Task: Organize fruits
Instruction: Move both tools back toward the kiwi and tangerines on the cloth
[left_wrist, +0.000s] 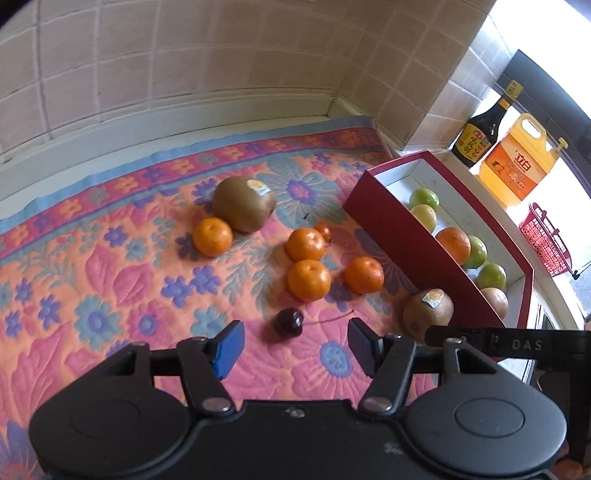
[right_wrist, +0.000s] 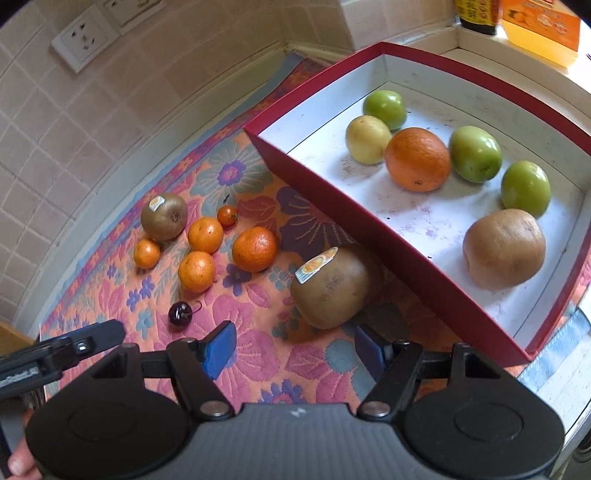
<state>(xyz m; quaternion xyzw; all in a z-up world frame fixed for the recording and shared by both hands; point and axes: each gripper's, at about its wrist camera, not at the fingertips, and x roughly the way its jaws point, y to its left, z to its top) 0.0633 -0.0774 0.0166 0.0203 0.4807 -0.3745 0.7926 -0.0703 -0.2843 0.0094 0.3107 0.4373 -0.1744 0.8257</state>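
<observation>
Loose fruit lies on a flowered mat (left_wrist: 110, 266): several mandarins (left_wrist: 309, 280), a small tomato (left_wrist: 323, 231), two stickered kiwis (left_wrist: 243, 203) (right_wrist: 330, 287) and a dark cherry (left_wrist: 288, 322). My left gripper (left_wrist: 295, 345) hangs open just above the cherry, which sits ahead of the gap between the blue pads (left_wrist: 228, 347). My right gripper (right_wrist: 293, 347) is open too, with the near kiwi just beyond its fingertips. The red box (right_wrist: 369, 218) at the right holds green fruits (right_wrist: 474, 153), an orange (right_wrist: 417, 158), a yellow fruit and a brown one.
A tiled wall (left_wrist: 184, 66) runs behind the mat, with a socket (right_wrist: 85, 37) on it. On the sill past the box stand a dark sauce bottle (left_wrist: 484, 129), an orange jug (left_wrist: 517, 166) and a red basket (left_wrist: 546, 240). The other gripper's finger (left_wrist: 509, 343) juts in beside mine.
</observation>
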